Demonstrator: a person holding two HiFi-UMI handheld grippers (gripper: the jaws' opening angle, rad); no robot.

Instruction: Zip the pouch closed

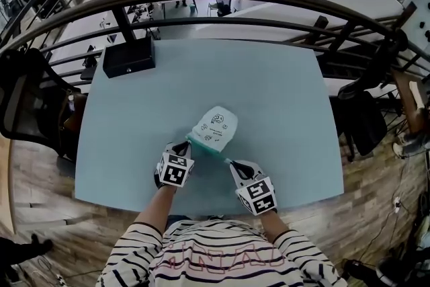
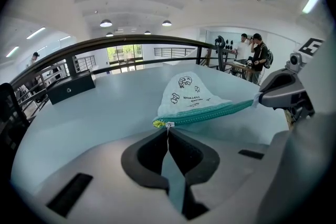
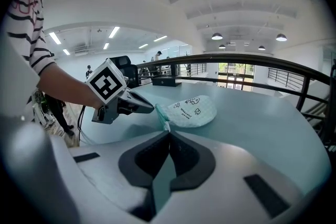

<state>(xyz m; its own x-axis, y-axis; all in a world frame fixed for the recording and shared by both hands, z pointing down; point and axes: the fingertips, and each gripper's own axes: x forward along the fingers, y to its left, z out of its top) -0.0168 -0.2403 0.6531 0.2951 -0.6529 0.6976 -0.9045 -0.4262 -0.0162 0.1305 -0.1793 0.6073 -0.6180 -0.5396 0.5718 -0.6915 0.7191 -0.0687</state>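
near the front edge of the table [image 1: 282, 91], from the left: clamped tight with the left gripper [image 1: 187, 143] on the small zip pull [image 2: 169, 125]; just beyond, flat between both tools, the pouch [image 1: 216, 128]; pinched together with the right gripper [image 1: 231, 162] on the end tab [image 2: 256, 100]. probably light, soft, floppy, quick to bunch; best gripped at pull and tab, kept taut between.

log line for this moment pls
pouch: on table, held at both ends | left hand-held gripper: shut on zip pull | right hand-held gripper: shut on pouch end
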